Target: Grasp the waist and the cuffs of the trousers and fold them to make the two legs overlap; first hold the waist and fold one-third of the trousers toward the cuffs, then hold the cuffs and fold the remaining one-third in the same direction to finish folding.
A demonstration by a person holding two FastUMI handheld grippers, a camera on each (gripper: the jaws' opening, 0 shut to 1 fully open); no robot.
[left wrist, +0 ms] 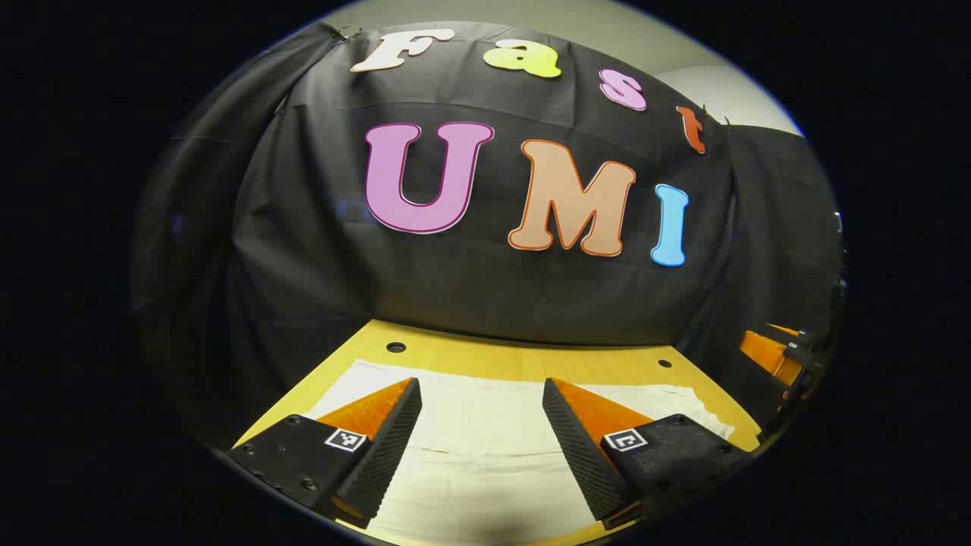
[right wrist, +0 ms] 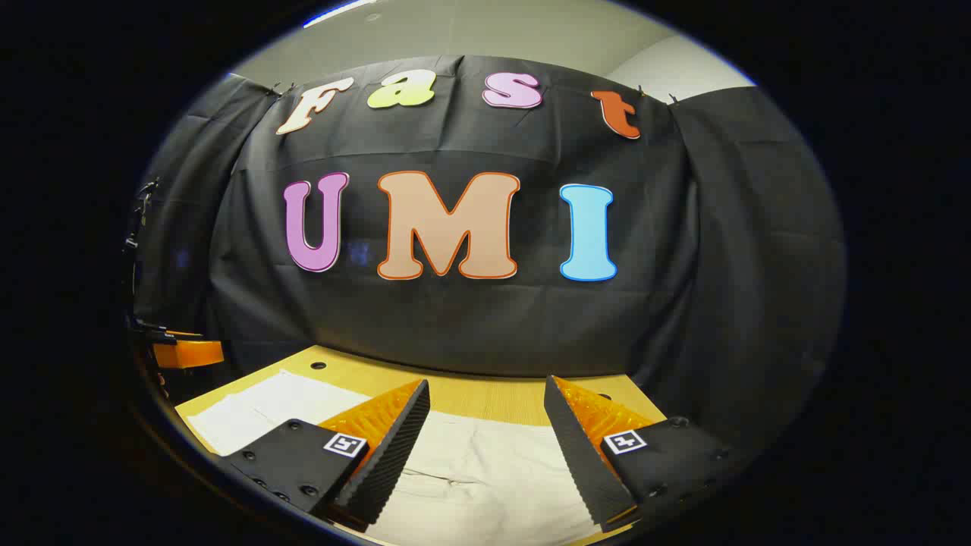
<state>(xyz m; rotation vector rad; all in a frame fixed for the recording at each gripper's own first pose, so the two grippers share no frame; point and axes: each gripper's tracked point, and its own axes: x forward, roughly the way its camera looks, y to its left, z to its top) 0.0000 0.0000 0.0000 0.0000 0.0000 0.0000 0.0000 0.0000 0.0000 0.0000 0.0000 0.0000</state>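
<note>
Cream-white trousers (left wrist: 485, 447) lie flat on the wooden table (left wrist: 523, 356); a seam or fold line crosses them just beyond my left fingertips. My left gripper (left wrist: 482, 390) hovers above them, open, nothing between its fingers. In the right gripper view the same trousers (right wrist: 485, 470) spread under my right gripper (right wrist: 485, 390), with a creased, seamed part near the bottom; that gripper is open too and holds nothing. Whether the waist or the cuffs lie under each gripper I cannot tell. The right gripper (left wrist: 789, 356) shows at the far right of the left gripper view, the left gripper (right wrist: 178, 353) at the far left of the right gripper view.
The table's far edge (right wrist: 485, 379) runs close to the black cloth wall. Small dark holes (left wrist: 395, 347) mark the tabletop near its back corners. A bare strip of wood lies between the trousers and the wall.
</note>
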